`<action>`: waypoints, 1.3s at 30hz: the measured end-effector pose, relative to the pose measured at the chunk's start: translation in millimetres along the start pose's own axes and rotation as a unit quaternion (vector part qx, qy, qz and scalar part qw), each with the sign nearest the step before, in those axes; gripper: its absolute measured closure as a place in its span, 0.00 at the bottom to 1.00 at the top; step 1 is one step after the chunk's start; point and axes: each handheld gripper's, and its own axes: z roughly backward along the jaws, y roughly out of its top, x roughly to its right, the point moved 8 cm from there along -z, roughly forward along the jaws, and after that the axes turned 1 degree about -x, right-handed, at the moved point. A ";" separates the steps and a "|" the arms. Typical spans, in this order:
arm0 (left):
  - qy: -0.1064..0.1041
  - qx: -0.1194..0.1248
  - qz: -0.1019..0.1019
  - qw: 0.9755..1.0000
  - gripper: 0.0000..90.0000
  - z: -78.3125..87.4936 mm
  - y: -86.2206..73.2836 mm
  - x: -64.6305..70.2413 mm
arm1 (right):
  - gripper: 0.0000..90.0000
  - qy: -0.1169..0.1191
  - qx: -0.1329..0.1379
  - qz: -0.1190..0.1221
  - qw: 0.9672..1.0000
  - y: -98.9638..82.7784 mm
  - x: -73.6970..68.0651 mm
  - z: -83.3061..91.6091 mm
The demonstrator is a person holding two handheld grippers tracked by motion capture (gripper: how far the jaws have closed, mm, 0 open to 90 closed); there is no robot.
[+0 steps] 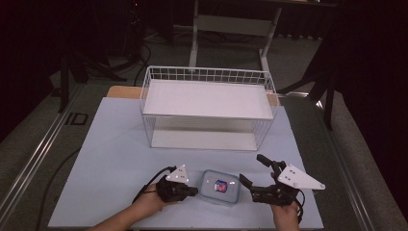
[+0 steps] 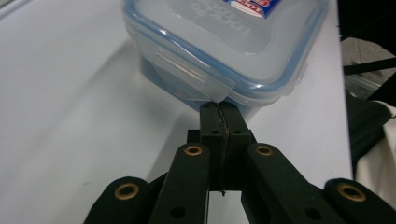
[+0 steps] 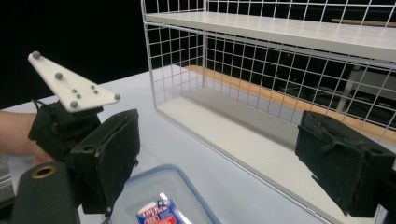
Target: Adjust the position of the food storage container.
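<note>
A clear plastic box with a blue-rimmed snap lid and a small colourful packet inside sits near the table's front edge. My left gripper lies just left of it, shut with nothing between its jaws. In the left gripper view the closed tips meet the edge of the box's side latch flap. My right gripper stands open to the right of the box. Its wide-apart pads frame the box's lid from above it.
A white wire shelf rack with an upper and a lower board stands across the middle of the light blue table. In the right gripper view the rack is close ahead. The left gripper's grey plate is at the left.
</note>
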 end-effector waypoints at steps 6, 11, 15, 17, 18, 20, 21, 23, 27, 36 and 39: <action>-0.012 -0.002 0.001 1.000 1.00 -9.4 4.3 8.6 | 0.15 0.001 -0.002 0.000 1.000 -1.2 1.1 -0.9; -0.021 -0.002 0.004 1.000 1.00 -17.2 8.8 10.2 | 0.15 0.001 -0.002 0.003 1.000 -1.1 0.7 -0.6; -0.024 -0.008 0.000 1.000 1.00 -25.5 15.5 15.5 | 0.15 0.002 -0.003 0.002 1.000 -1.7 1.1 -0.9; -0.028 -0.007 -0.008 1.000 1.00 -29.3 19.5 18.4 | 0.15 0.002 -0.002 0.000 1.000 -1.5 1.7 -0.3; -0.028 -0.008 -0.009 1.000 1.00 -30.5 20.6 18.5 | 0.15 0.002 -0.001 0.000 1.000 -1.3 1.8 0.0; -0.033 -0.003 -0.003 0.999 1.00 -32.5 21.5 19.6 | 0.15 0.002 -0.001 0.001 1.000 -1.2 2.0 0.2; -0.038 -0.007 0.000 0.999 1.00 -31.8 20.6 19.4 | 0.15 0.002 -0.001 0.001 1.000 -1.0 2.1 0.6; -0.051 -0.012 0.004 0.999 0.89 -28.3 19.6 19.4 | 0.15 0.003 0.000 0.001 1.000 -1.1 2.1 0.4; -0.046 -0.002 0.016 0.999 0.79 -15.3 20.9 15.4 | 0.15 0.010 0.003 0.003 1.000 -0.6 0.7 -1.2; -0.014 0.054 0.033 0.998 0.08 11.5 32.2 9.4 | 0.16 0.003 -0.019 0.016 1.000 3.7 2.0 -1.8; -0.005 0.073 0.044 0.996 0.04 19.2 40.5 10.5 | 0.16 0.002 -0.021 0.011 1.000 5.3 3.8 -0.6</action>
